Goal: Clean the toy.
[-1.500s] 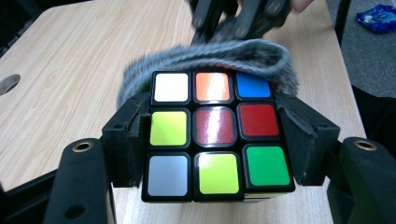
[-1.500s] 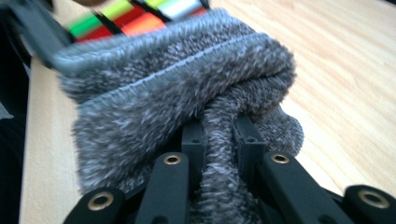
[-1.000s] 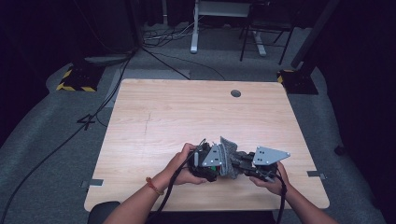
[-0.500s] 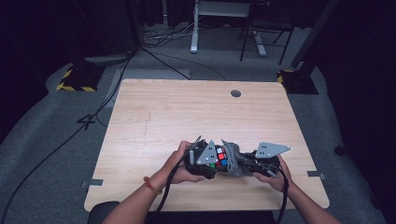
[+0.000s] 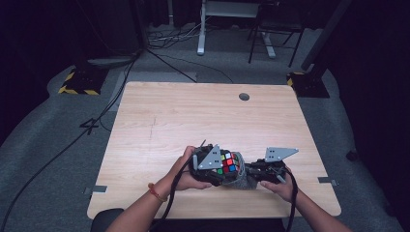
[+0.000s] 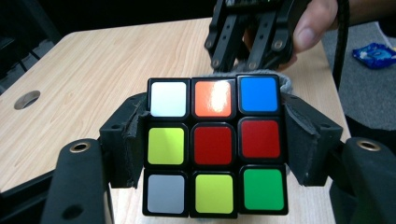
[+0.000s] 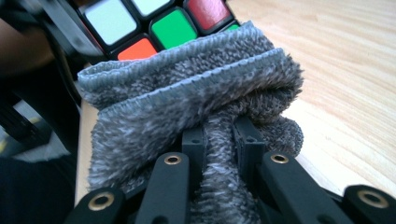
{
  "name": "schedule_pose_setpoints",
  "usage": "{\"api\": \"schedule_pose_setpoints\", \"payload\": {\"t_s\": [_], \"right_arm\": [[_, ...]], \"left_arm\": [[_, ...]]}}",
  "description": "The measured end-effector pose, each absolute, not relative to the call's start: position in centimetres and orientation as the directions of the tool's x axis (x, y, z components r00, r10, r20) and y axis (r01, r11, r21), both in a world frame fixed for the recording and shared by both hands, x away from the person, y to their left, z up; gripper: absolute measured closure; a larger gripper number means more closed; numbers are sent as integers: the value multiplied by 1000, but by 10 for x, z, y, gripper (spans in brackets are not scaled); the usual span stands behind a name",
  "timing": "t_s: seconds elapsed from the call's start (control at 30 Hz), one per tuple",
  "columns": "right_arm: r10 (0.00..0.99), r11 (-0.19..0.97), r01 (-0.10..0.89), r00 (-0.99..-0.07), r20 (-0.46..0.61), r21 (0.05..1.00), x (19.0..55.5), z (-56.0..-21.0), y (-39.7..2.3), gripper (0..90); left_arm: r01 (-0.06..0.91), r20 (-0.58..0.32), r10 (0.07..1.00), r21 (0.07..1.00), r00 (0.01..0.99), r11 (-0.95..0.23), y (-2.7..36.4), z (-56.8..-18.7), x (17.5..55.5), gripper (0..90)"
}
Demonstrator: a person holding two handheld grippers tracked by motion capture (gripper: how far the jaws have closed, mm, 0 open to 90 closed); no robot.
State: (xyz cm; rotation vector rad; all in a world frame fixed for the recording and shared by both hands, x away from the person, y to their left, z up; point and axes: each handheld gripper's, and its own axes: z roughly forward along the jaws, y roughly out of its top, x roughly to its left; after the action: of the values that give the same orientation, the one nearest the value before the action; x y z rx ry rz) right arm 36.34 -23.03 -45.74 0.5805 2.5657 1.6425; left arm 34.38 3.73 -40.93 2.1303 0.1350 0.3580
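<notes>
A glossy plastic puzzle cube [image 6: 214, 144] sits between the left hand-held gripper [image 6: 215, 149]'s matt black padded jaws; beyond it, a fuzzy grey cloth [image 7: 187, 107] over pale wood-grain bench [image 5: 193, 116].

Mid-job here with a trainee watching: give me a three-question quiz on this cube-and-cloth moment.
1. True or false: the left gripper grips the puzzle cube by two opposite sides.
2. What does the right gripper pinch between its fingers?
A. a cable
B. the grey cloth
C. the cube
3. In the left gripper view, what colour is the centre sticker of the cube face toward the camera?

Key: 1 true; 2 B; 3 red.
</notes>
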Motion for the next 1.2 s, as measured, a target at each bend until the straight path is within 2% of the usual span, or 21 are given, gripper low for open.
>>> {"api": "schedule_pose_setpoints", "payload": {"t_s": [0.13,0.6,0.8,0.97,1.1,1.2], "right_arm": [[327,318,293,-927,185,902,366,-454,-238,788],[334,354,222,-937,99,909,358,-442,-233,789],[351,375,197,-934,58,906,356,-439,-232,788],[379,460,177,-925,-12,870,356,-448,-225,789],[373,506,184,-928,-21,843,357,-455,-219,788],[364,498,166,-931,-32,851,353,-450,-218,789]], "left_arm": [[-48,224,231,809,947,-586,36,-412,344,324],[-52,280,226,726,933,-685,25,-423,345,325],[-52,273,235,748,933,-661,27,-420,345,331],[-56,267,244,773,932,-633,30,-415,344,333],[-47,244,248,796,937,-603,35,-410,345,333],[-44,238,248,798,939,-602,38,-409,346,332]]}}
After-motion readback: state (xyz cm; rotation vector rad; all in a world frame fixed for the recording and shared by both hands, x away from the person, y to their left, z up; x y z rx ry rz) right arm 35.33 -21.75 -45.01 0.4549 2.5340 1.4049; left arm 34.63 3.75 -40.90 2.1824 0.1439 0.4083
